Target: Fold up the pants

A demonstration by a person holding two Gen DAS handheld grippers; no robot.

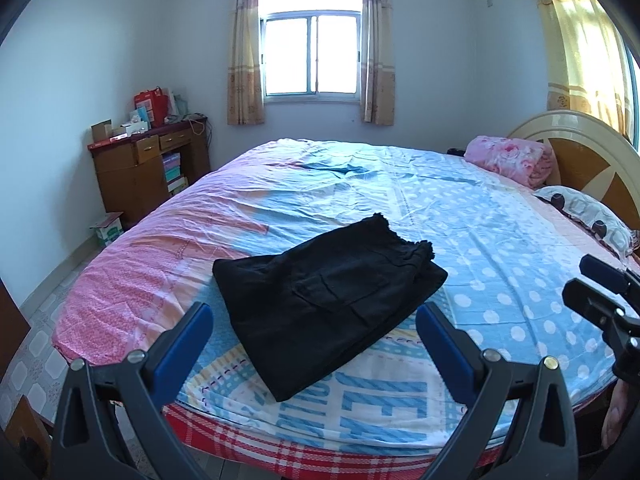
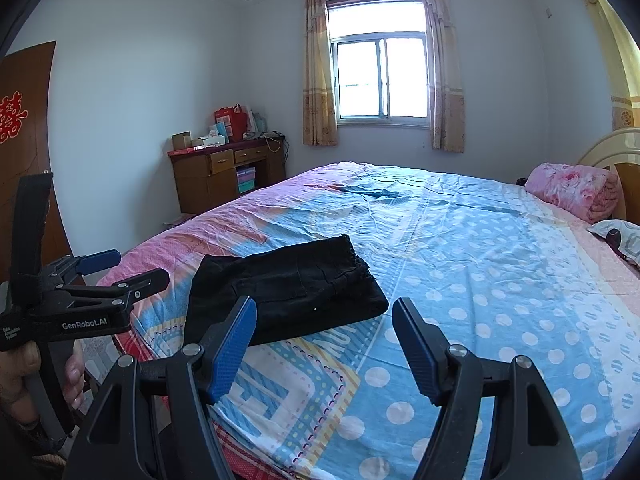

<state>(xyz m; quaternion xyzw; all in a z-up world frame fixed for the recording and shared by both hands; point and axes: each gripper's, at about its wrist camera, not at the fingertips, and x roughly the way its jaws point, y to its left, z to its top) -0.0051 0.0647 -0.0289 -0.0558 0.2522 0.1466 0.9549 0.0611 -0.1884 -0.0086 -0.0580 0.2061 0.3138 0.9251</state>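
Nearest the cameras: left gripper [image 1: 314, 332], jaws spread wide, holding nothing, raised above the bed's near edge; right gripper [image 2: 324, 334], jaws likewise wide apart and empty, just beside it.

Item: black pants [image 1: 324, 300], lying on the bed near its front edge, already doubled into a compact rectangle, several layers thick, a pocket seam uppermost and a frilled hem at the far end. Judged state: folding appears complete or nearly so. Handling note: should a last tidy be wanted, press or nudge the stack from above with open fingers rather than pinching one layer, since lifting a single edge would likely undo the fold; soft cloth on a soft mattress will shift easily.

Surface: bed sheet [image 1: 500, 240], blue with white dots, pink toward the left, somewhat wrinkled.

Further back: patterned pillow [image 1: 588, 216] and rolled pink quilt [image 1: 512, 158] against the headboard [image 1: 580, 140]; wooden desk [image 1: 148, 168] with boxes in the corner.

Far wall: window [image 1: 312, 56] with curtains.
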